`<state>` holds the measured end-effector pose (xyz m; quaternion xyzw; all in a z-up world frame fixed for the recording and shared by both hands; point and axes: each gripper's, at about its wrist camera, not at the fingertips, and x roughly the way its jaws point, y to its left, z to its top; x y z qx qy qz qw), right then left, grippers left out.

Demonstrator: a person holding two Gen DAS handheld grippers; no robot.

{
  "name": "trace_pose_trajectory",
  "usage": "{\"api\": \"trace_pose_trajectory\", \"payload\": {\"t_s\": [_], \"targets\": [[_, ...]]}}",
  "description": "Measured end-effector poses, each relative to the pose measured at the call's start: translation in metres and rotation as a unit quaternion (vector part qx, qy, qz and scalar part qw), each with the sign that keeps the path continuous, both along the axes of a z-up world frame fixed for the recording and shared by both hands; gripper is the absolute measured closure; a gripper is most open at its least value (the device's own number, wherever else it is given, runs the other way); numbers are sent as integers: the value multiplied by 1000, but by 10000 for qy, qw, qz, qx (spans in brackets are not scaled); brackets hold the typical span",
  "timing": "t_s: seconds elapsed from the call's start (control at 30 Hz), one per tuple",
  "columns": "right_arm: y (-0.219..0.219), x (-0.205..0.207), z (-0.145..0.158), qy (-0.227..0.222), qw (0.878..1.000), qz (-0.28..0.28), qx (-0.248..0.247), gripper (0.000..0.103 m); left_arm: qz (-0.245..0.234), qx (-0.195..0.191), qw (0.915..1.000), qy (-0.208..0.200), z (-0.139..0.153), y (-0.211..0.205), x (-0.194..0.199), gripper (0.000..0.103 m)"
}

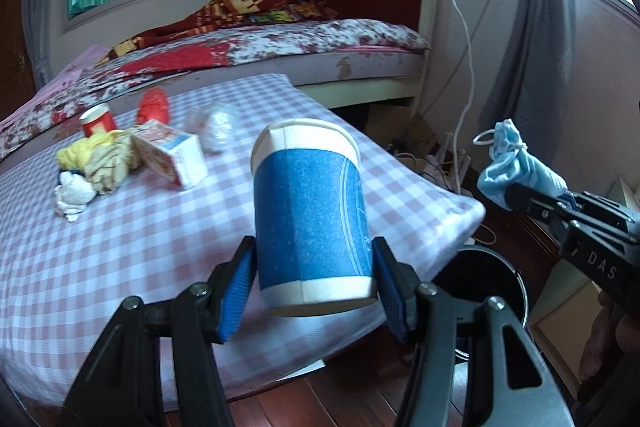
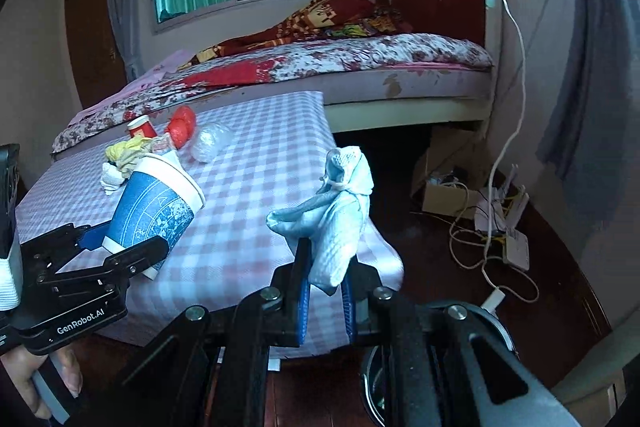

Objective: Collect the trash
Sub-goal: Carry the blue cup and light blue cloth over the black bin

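Pink-and-white checked cloth covered the table (image 1: 120, 259), my landmark for everything here. Just off its near right corner, on the wooden floor, stood the dark round bin (image 1: 486, 287), its contents hidden from me.

My left tongs (image 1: 314, 291) pinched the blue paper cup (image 1: 310, 211) near its base, held tilted above the table's near edge. My right tongs (image 2: 326, 285) were pressed together on a balled-up pale blue face mask (image 2: 340, 215), carried past the table's right corner, roughly over the bin.

So I judged two pieces were collected but not yet dropped. Still lying at the table's far left were a small carton (image 1: 172, 157), a clear plastic wad (image 1: 218, 127), a red plastic scrap (image 1: 154, 105), a red-and-white cup (image 1: 98, 121), yellowish rags (image 1: 100, 163) and a crumpled white tissue (image 1: 74, 197). Most of the work seemed left.
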<state>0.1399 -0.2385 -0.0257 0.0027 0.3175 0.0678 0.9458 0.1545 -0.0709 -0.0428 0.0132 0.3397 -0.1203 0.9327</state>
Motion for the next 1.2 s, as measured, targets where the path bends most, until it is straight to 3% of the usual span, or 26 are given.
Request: {"api": "trace_pose_trajectory", "payload": {"t_s": [0.7,1.2], "targets": [[-84,-29,-36,448,9956,-819,-31,89,-1065,25,9942,174,-13,-97,-16,45],[-135,-54,-61,809,9883,-1290,-27,89,-1708,18,9843,454,-36,-159,-34,45]]}}
